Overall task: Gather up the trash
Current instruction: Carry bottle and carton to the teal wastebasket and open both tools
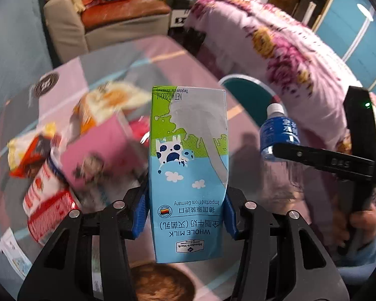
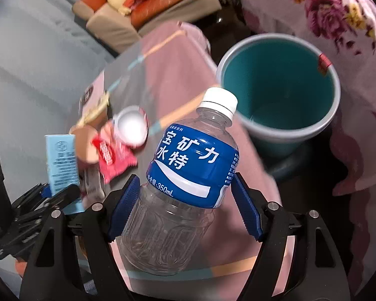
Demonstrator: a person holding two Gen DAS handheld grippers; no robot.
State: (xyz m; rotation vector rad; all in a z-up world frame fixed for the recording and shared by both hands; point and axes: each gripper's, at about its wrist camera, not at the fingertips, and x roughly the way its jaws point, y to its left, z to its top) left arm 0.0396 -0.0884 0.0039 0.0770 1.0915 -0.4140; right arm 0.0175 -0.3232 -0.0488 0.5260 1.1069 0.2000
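The carton (image 1: pixel 188 173) is pinched low down between the left gripper's (image 1: pixel 185 210) jaws and is held clear above the bench (image 1: pixel 163 57). The bottle (image 2: pixel 185 173) is clamped aslant in the right gripper (image 2: pixel 185 205), short of the bin (image 2: pixel 278 87). The slick bottle could be lost from so tilted a grip, and either piece could be dropped against the rim if released early.

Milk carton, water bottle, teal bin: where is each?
milk carton (image 1: pixel 188 170), left wrist view, on its blue front panel.
water bottle (image 2: pixel 188 160), right wrist view, on its blue label.
teal bin (image 2: pixel 275 80), right wrist view, on its inner wall.
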